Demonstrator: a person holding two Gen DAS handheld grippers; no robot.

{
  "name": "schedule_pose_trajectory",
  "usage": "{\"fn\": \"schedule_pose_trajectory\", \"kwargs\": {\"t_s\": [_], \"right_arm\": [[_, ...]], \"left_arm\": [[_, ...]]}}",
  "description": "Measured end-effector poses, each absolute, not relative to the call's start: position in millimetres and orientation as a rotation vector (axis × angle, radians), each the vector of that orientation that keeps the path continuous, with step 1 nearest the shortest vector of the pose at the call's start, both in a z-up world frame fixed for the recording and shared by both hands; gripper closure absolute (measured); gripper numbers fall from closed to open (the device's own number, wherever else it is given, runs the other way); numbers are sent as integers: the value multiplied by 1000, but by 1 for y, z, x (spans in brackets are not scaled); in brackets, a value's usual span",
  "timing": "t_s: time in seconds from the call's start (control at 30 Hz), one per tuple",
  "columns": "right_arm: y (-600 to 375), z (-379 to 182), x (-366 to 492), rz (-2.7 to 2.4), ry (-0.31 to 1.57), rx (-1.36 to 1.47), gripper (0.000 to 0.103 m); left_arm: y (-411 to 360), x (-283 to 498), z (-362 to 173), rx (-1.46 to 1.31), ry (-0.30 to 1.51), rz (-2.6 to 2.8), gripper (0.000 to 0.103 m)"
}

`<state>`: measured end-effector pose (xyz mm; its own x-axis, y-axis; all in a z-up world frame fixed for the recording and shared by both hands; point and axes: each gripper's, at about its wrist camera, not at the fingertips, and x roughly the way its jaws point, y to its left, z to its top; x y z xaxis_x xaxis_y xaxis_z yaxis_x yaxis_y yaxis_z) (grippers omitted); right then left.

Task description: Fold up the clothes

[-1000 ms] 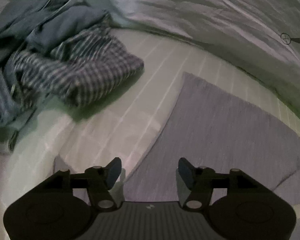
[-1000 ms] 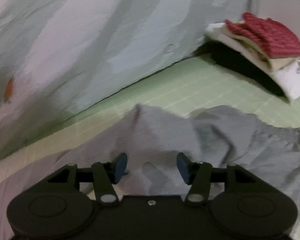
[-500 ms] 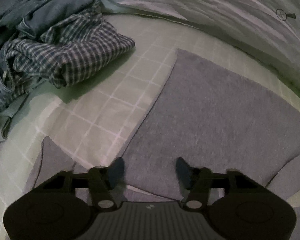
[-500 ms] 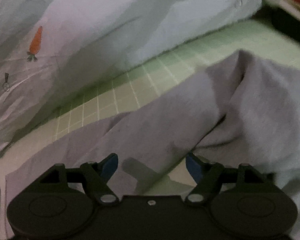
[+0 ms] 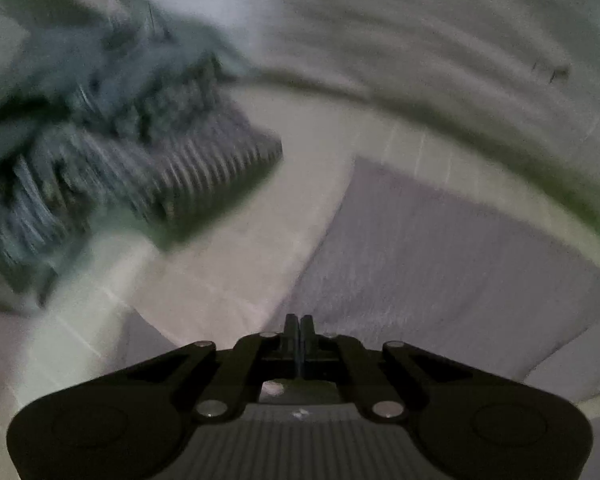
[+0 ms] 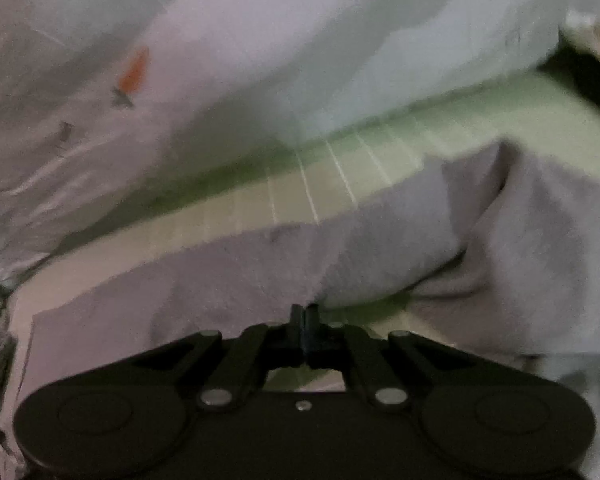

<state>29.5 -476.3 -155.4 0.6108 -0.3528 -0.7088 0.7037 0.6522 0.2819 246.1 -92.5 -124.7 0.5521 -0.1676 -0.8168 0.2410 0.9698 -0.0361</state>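
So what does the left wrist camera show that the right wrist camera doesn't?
Only the left wrist view shows the crumpled checked shirt, blurred, lying apart from the grey garment.

Only the right wrist view shows the carrot print on the white bedding.

Both show the grey garment on the green grid sheet, with each gripper's jaws shut at its near edge: left gripper, right gripper.

Left gripper: matte black, two rounded lobes at 7 and 5 o'clock, each with a faint embossed disc; angular linkage arms with silver rivets; ribbed grey centre panel bearing a small pale mark. Right gripper: same black twin-lobed body and silver rivets, smooth centre panel with one small screw.
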Motion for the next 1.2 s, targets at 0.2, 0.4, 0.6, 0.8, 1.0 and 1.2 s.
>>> {"fn": "schedule_pose_trajectory", "kwargs": {"t_s": [0.2,0.4,0.6,0.8,1.0,1.2], "right_arm": [[-461,-108,-5,-602,568,611,103],[-468,-76,34,-483,452,569,103],[-481,-77,73,-469,504,610,62],[-461,-87,-13,-676,553,497,33],[-460,-106,-113,-891,602,497,5],[-467,-110,-186,-1012,597,458,0]], "left_arm": [[-56,244,-39,-51,804,-228,103],[-55,301,12,-113,575,-179,103],[-98,375,-21,-92,682,-29,81],[-119,311,-68,1,834,-194,44],[-143,217,-132,112,1067,-365,39],[-174,131,-143,163,1132,-519,36]]}}
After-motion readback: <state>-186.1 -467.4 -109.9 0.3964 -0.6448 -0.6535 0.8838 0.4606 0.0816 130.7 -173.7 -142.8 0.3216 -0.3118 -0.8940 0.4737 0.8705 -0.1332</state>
